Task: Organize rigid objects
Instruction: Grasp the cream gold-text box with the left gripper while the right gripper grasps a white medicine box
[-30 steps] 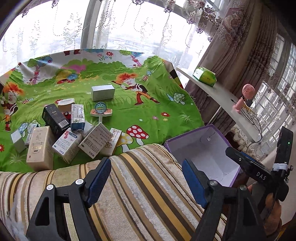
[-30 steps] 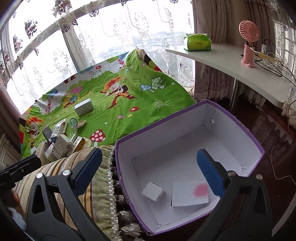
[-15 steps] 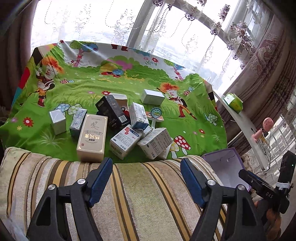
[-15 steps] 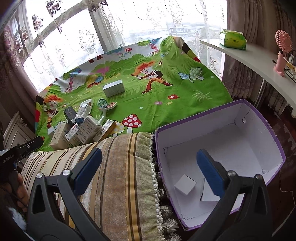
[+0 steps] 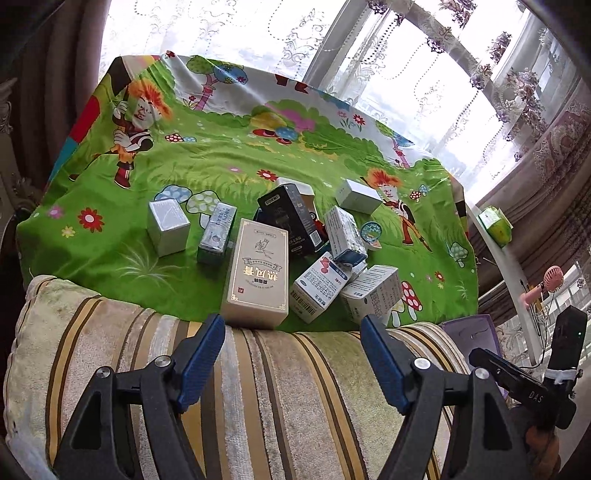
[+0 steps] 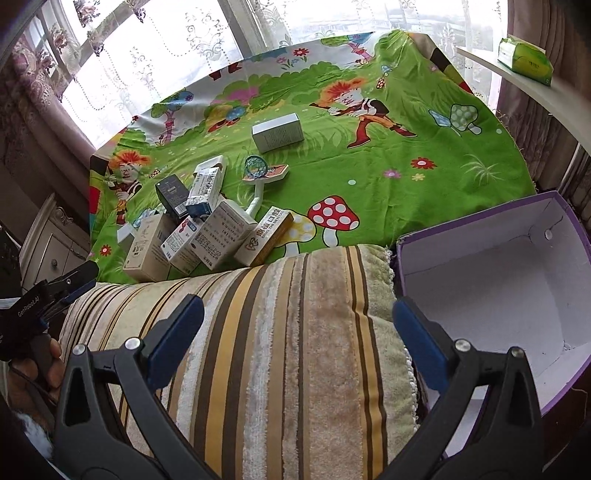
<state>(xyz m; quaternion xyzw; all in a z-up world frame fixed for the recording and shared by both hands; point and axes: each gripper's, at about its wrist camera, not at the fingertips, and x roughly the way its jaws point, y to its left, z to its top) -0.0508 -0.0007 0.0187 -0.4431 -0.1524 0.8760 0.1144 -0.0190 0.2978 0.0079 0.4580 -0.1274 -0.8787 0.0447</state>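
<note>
small cartons (image 5: 258, 273): about ten | purple box (image 6: 498, 280): 1 | striped cushion (image 6: 280, 332): 1 | tongs (image 5: 291, 362): 2

Green cartoon-print cloth (image 5: 229, 162), striped beige cushion (image 6: 295, 332), purple-edged white box (image 6: 517, 280)

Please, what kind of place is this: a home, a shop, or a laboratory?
Most likely a room in a home. Lace curtains hang at a wide window, a striped cushion lies in front, and a cartoon-print cloth covers the surface where the small boxes lie. A pink hand fan stands on a side shelf.
</note>
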